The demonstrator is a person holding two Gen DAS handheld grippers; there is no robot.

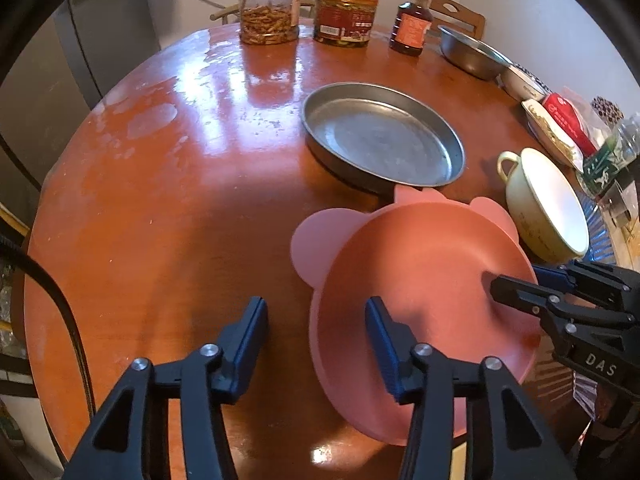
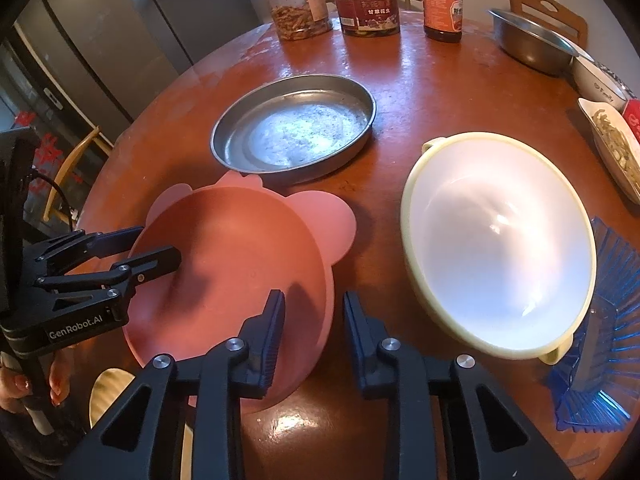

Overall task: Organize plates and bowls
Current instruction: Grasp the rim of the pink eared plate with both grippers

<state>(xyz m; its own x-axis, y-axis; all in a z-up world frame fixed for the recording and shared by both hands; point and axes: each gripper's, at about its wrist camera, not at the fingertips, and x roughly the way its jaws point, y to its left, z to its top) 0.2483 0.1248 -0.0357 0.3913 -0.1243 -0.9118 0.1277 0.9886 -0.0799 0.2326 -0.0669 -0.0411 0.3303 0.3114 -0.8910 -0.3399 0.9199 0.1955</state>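
A pink plate with rounded ear-like tabs lies on the round wooden table. My left gripper straddles its left rim, one finger on the table side and one over the plate's inside, with a wide gap and no pad pressing. My right gripper straddles the opposite rim with a narrower gap, the rim between its pads and daylight still showing. A round metal pan sits behind the plate. A cream two-handled bowl stands to the right.
A blue ribbed dish lies under the cream bowl. At the back stand two jars, a sauce bottle and a steel bowl. A white bowl and a food dish line the right edge.
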